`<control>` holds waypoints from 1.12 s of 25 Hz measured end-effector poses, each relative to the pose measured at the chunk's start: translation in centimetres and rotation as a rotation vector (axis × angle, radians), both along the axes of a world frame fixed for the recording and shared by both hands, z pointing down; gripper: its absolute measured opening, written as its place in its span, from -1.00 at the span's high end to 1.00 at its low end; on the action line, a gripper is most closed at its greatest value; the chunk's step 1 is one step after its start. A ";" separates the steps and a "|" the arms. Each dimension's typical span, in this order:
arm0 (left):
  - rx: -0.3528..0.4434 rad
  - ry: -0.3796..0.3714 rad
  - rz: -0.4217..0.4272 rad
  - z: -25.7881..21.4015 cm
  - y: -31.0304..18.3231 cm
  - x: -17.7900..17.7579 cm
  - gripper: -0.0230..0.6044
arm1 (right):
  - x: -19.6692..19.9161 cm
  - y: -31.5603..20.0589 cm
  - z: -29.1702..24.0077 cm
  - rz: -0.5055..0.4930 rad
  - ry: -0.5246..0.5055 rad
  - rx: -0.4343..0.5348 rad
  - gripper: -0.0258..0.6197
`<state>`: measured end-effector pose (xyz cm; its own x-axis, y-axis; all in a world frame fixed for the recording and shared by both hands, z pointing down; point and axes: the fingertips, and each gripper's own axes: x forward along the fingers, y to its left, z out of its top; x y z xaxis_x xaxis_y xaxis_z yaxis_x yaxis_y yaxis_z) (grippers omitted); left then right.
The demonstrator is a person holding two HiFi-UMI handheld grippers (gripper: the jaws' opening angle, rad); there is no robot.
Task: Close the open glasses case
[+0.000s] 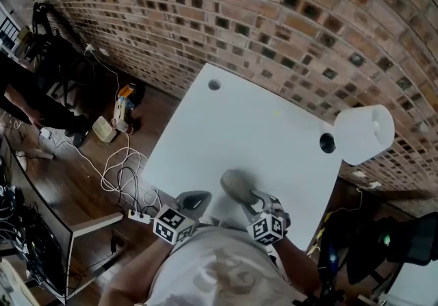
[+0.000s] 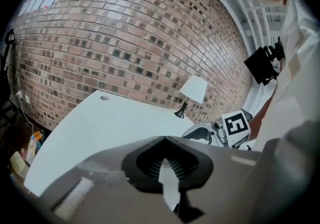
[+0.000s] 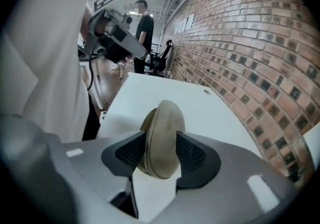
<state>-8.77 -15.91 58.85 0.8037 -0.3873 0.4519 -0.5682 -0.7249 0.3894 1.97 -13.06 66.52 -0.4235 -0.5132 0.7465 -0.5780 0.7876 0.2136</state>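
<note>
A tan oval glasses case [image 1: 236, 185] lies with its lid down on the white table [image 1: 260, 126], near the front edge. In the right gripper view the case [image 3: 162, 133] stands on edge between my right gripper's [image 3: 161, 149] pads, which flank it closely without clearly pressing. That gripper [image 1: 254, 200] reaches the case from the near side. My left gripper [image 1: 195, 200] hovers just left of it over the table edge. Its tips [image 2: 164, 140] meet, with nothing between them. The right gripper [image 2: 210, 130] is visible from the left gripper view.
A lamp with a white shade [image 1: 366, 133] stands at the table's right edge beside a cable hole [image 1: 327, 142]; another hole [image 1: 214, 84] is at the far corner. A brick wall runs behind. Cables and a power strip [image 1: 126, 181] lie on the floor left. A person [image 3: 145, 22] stands farther off.
</note>
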 end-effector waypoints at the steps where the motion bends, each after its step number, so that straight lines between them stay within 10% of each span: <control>1: 0.001 0.002 0.006 0.0 0.0 0.1 0.91 | -0.5 0.4 0.0 -0.002 -0.040 -0.032 0.31; 11: 0.017 0.001 0.092 0.0 -0.1 2.4 0.91 | 0.1 -0.6 1.5 0.263 -0.300 -0.186 0.87; 28: 0.009 -0.005 0.098 0.3 2.2 2.8 0.91 | 1.1 -1.0 2.1 0.441 -0.607 -0.362 0.90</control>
<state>-6.02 -13.73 59.14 0.8357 -0.3106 0.4530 -0.4961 -0.7807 0.3799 3.02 -14.01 68.63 -0.6215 -0.4987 0.6042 -0.7830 0.4218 -0.4572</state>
